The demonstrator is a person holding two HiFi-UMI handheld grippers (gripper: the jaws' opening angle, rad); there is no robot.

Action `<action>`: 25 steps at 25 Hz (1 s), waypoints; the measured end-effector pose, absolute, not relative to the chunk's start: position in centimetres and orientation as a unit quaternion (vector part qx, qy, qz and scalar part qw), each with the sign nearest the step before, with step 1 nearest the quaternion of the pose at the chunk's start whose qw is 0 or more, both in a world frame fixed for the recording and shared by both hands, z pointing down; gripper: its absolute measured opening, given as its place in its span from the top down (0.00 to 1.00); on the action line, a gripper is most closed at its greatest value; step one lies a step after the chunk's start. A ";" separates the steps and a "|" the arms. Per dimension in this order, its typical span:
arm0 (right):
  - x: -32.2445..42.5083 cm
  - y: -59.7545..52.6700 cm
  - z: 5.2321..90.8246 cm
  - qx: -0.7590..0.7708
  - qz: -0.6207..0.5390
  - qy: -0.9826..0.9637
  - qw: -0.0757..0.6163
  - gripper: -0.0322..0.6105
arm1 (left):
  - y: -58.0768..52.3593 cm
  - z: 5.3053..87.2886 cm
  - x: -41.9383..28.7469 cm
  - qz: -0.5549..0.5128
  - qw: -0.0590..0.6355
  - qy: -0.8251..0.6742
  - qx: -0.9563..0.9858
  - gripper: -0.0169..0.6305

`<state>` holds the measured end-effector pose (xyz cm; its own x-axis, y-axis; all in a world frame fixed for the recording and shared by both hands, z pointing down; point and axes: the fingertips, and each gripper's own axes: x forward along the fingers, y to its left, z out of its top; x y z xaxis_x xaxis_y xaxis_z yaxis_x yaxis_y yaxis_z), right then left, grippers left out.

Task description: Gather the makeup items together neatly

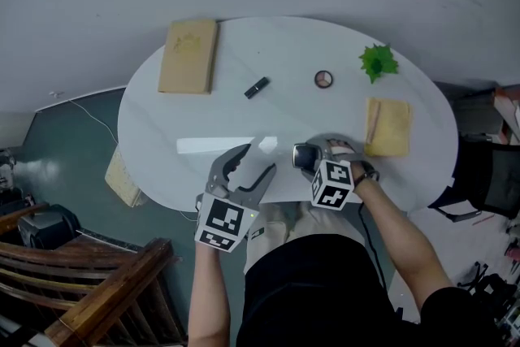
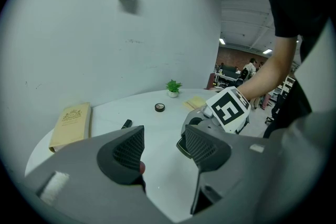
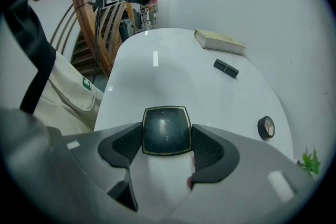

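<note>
My right gripper is shut on a square black compact with a gold rim, low over the near edge of the white oval table. My left gripper hangs just to its left, open, with nothing between the jaws. A black lipstick tube lies near the table's middle. Right of it sits a small round compact. Both also show in the right gripper view, the lipstick tube and the round compact.
A tan book lies at the far left of the table, a yellow notebook at the right, and a small green plant at the far right. A wooden chair stands at the near left on the floor.
</note>
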<state>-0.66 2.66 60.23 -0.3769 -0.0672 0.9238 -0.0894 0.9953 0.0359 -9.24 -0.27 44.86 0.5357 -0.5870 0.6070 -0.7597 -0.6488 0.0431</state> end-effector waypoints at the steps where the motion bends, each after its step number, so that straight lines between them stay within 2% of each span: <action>1: -0.7 2.6 60.2 0.048 0.011 -0.830 0.556 0.47 | -0.3 44.9 -9.3 0.282 0.153 -0.390 0.863 0.59; 25: -3.9 -3.4 58.5 0.070 -0.014 -0.834 0.546 0.47 | -1.1 44.7 -10.8 0.282 0.155 -0.391 0.863 0.59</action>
<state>-3.95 -3.44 58.50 -0.3930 -0.1330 0.9099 -0.1016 0.9897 0.1008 -10.78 -1.06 44.65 0.5357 -0.5875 0.6065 -0.7615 -0.6464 0.0465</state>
